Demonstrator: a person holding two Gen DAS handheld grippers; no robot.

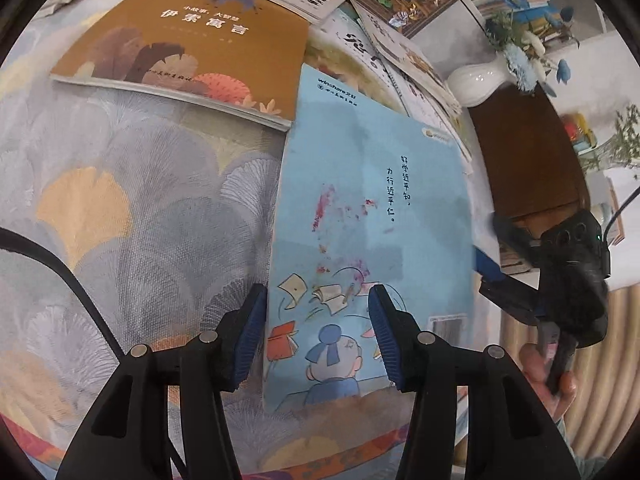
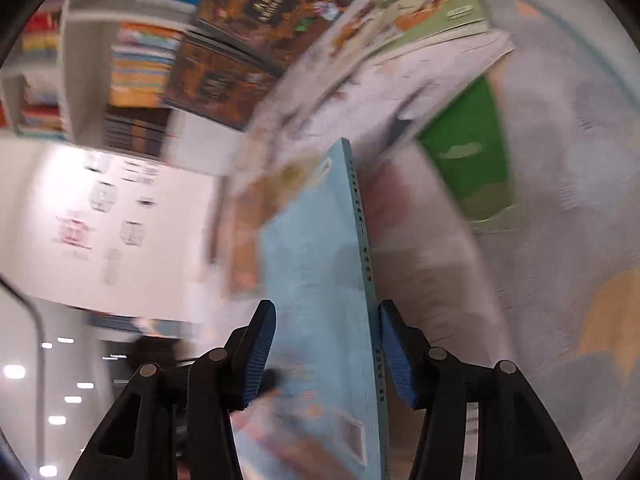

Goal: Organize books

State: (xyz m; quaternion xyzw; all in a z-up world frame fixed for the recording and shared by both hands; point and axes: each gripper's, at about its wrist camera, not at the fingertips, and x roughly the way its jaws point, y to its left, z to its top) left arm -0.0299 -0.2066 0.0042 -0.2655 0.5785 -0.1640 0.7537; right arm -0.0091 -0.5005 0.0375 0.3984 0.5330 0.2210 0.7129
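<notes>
Fabric with a grey and orange leaf print, the tablecloth (image 1: 132,184), carries the flat light-blue paperback book (image 1: 372,216) below an ochre storybook (image 1: 188,40). Left gripper (image 1: 318,336) straddles its near edge, unclenched; right gripper (image 2: 326,354) brackets its spine, pads apart.
</notes>
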